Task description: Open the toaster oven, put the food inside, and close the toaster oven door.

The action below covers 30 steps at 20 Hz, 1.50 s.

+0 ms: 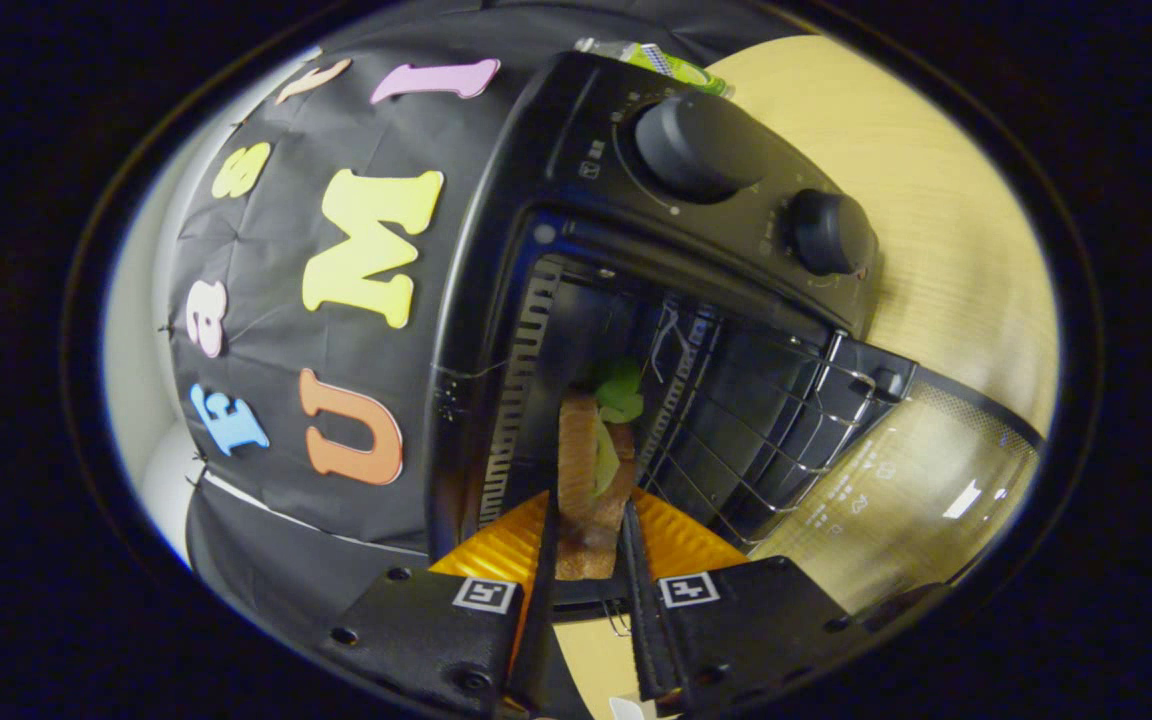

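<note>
1. The gripper [588, 520] was clamped on one sandwich [591, 470], a finger pressing each outer bread face, with the sandwich held on edge between them.
2. The sandwich showed two rough brown bread slices with a crinkled green leaf between them, the leaf spilling out at the far end.
3. The sandwich reached into the mouth of the one toaster oven [576, 250], a glossy black box with rounded corners, seen rolled to one side.
4. Inside the toaster oven lay a thin wire rack [756, 430], and slotted metal lined the cavity wall.
5. The glass door [926, 480] hung open, see-through with pale printed marks.
6. Two round matte knobs [701, 145] sat on the control panel.
7. The smooth pale wooden worktop [936, 200] lay beneath.
</note>
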Tool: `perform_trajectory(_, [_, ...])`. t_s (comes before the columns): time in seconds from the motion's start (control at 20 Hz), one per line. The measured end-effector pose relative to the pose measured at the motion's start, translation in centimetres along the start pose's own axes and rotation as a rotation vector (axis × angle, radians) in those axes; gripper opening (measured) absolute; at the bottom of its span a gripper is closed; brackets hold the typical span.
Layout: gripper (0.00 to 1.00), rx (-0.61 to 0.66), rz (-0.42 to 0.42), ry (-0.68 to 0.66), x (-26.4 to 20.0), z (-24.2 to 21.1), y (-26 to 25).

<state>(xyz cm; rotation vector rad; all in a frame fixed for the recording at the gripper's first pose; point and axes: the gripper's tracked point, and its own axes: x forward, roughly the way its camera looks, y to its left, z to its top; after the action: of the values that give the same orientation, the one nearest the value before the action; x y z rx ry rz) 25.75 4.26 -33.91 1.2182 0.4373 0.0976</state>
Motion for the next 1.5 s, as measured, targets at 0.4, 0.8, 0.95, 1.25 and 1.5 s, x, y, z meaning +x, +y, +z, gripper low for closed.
perform_trajectory(0.4, [0.69,-0.312,-0.150,0.129,0.0,-2.6,-1.1])
perform_trajectory(0.8, [0.93,-0.669,-0.304,0.220,-3.9,-4.6,-1.1])
perform_trajectory(0.95, [0.96,-0.753,-0.299,0.217,-6.5,-4.8,0.5])
perform_trajectory(1.25, [0.96,-0.892,-0.296,0.204,-13.1,-5.7,1.4])
perform_trajectory(1.5, [0.97,-0.991,-0.365,0.215,-17.1,-6.6,-2.5])
